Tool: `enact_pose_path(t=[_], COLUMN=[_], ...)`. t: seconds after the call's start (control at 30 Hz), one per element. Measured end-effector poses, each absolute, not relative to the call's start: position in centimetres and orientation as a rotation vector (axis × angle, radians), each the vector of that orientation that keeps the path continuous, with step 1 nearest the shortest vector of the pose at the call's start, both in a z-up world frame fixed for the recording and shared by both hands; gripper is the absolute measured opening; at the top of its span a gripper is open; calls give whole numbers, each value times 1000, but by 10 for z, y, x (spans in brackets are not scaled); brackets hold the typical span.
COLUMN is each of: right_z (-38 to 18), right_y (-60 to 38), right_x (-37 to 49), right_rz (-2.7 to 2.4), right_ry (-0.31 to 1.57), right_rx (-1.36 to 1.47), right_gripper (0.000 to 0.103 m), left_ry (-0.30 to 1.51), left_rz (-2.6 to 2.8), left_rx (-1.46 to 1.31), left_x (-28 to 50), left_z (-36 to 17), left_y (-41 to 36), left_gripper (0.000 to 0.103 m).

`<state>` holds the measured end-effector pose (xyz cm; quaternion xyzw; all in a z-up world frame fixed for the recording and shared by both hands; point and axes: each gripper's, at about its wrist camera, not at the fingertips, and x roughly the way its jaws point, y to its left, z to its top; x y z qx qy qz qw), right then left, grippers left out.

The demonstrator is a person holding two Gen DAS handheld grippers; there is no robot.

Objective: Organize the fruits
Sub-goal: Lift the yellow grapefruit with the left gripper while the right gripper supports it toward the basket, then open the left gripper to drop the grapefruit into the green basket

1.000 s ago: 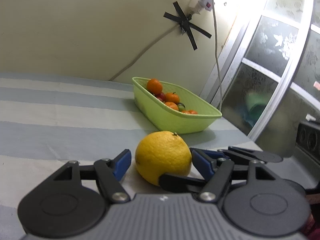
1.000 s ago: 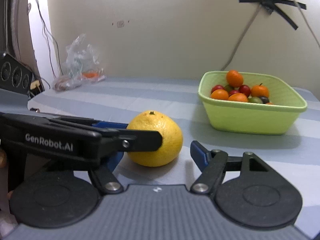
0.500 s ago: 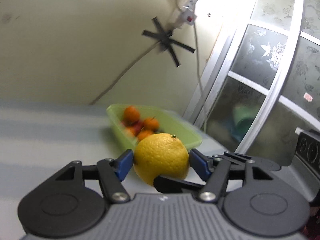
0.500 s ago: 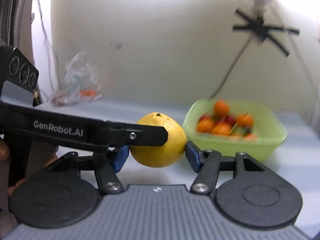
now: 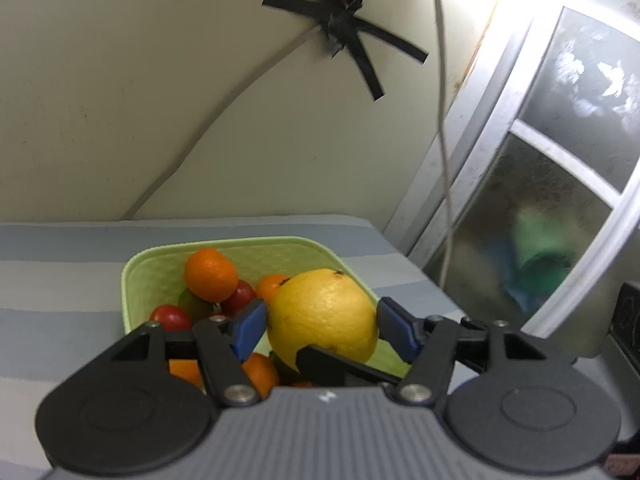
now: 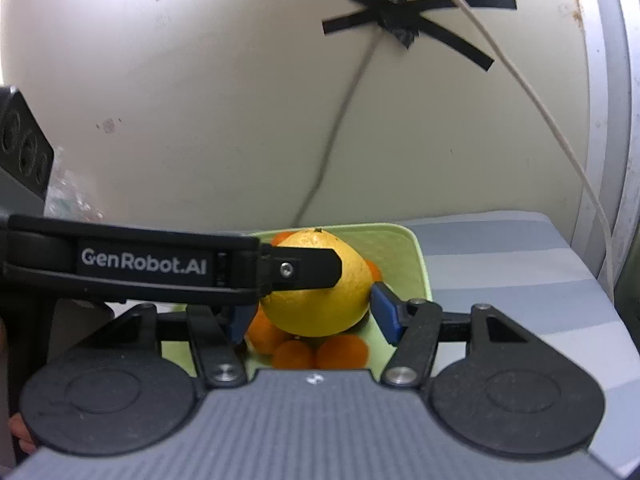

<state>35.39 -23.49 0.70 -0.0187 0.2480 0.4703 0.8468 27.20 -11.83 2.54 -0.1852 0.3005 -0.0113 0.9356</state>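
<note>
A large yellow citrus fruit (image 5: 324,316) hangs in the air above the light green basket (image 5: 128,280). My left gripper (image 5: 322,328) is shut on it, a blue pad pressing each side. In the right wrist view the same yellow citrus fruit (image 6: 316,308) sits between the pads of my right gripper (image 6: 314,316), also shut on it. The left gripper's black finger (image 6: 160,268) crosses in front of the fruit. In the basket (image 6: 420,264) lie several small oranges (image 5: 210,274) and red fruits (image 5: 172,318), partly hidden by the grippers.
The basket stands on a blue-and-white striped cloth (image 5: 60,280) close to the wall. Black tape (image 5: 344,28) holds a cable (image 5: 444,120) on that wall. A window frame (image 5: 500,184) rises at the right. A crumpled plastic bag (image 6: 68,200) lies far left.
Both grippers closed on the yellow fruit where it lay on the cloth, lifted it and carried it forward. It now hangs over the basket, which looks much nearer.
</note>
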Motion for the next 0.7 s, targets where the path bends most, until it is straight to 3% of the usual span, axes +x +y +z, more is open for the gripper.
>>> enact_pose_path(t=[0.1, 0.47, 0.7], right_z=[4, 13, -4], right_y=[-232, -272, -313], right_x=[354, 316, 263], right_rz=[993, 939, 867], right_ry=[496, 433, 550], right_rx=[-40, 4, 191], right_gripper=[65, 65, 66], left_ry=[614, 548, 557], left_rz=[-16, 78, 216], left_rx=[-338, -309, -165], left_x=[272, 211, 139], left_z=[25, 52, 49], left_y=[-122, -125, -157], left_gripper=[70, 71, 89])
